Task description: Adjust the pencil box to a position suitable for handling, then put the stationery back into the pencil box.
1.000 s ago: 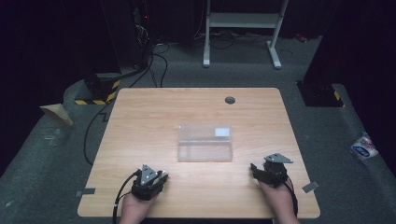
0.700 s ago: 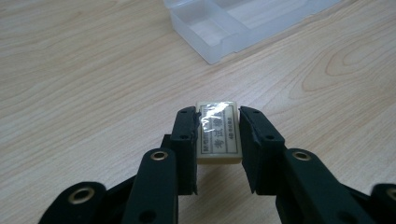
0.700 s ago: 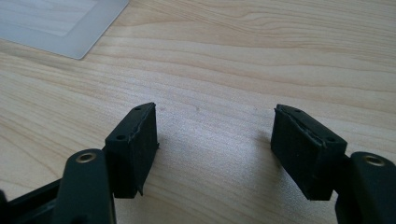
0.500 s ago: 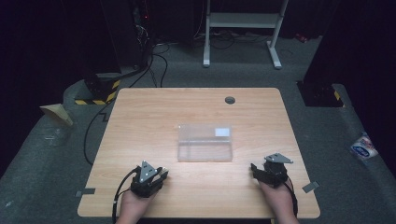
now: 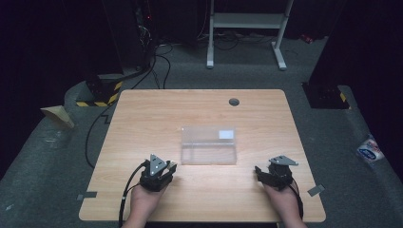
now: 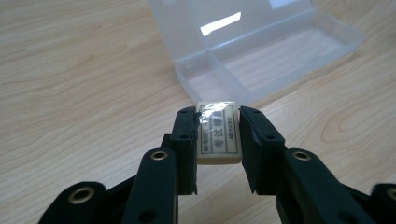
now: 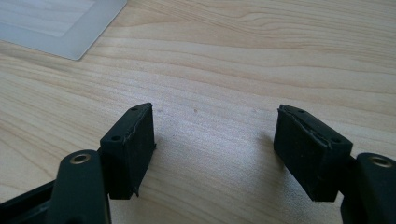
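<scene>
Pinching a small cream rectangular eraser (image 6: 218, 133) in a clear wrapper, the left gripper (image 6: 217, 135) already has its pickup done. Just ahead of it sits the open translucent plastic box (image 6: 261, 51) on the wooden table (image 5: 142, 123), so dropping it in is my guess. Printed characters are too small to read. Right gripper (image 7: 219, 140) gapes empty.

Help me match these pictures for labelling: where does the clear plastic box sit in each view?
High view: the box lies open at mid-table, ahead of both tools and between them.
Left gripper view: upper centre to right, just beyond the eraser gripped by the left tool.
Right gripper view: one corner at the upper left.
Shared landmark: the wood-grain table.
</scene>
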Tool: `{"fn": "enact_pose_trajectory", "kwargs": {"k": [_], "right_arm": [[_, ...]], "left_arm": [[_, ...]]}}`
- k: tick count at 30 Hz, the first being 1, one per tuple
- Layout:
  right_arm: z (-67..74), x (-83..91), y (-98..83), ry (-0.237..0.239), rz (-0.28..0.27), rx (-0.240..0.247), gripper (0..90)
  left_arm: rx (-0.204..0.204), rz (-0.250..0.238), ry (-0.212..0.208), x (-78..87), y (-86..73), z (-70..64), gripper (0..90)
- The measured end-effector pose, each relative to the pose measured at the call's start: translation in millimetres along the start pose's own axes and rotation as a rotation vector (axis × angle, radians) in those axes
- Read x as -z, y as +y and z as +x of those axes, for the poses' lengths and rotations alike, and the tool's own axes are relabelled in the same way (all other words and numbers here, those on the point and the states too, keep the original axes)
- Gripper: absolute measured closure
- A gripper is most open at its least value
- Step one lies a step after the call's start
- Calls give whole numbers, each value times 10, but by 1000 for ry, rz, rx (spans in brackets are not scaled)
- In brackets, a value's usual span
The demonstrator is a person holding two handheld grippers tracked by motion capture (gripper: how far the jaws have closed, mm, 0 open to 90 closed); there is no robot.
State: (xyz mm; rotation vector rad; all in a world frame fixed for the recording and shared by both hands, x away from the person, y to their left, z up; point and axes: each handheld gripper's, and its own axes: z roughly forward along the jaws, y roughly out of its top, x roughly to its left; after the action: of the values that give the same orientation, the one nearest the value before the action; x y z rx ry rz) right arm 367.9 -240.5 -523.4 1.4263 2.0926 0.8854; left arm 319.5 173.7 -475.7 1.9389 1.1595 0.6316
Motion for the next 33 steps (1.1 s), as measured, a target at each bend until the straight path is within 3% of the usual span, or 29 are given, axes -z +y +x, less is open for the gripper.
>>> {"fn": "enact_pose_trajectory", "kwargs": {"k": [8,13,17,33], "right_arm": [[1,5,-6,1,-3,6,293],[3,7,-7,-1,-3,6,295],[9,10,-10,-5,-3,7,299],[11,11,-11,-6,-3,5,300]], "left_arm": [[-7,-12,-6,12,142,59,681],[5,-50,-46,-43,210,69,680],[-13,-51,-55,-88,242,61,680],[-4,-40,-86,-296,503,18,680]]}}
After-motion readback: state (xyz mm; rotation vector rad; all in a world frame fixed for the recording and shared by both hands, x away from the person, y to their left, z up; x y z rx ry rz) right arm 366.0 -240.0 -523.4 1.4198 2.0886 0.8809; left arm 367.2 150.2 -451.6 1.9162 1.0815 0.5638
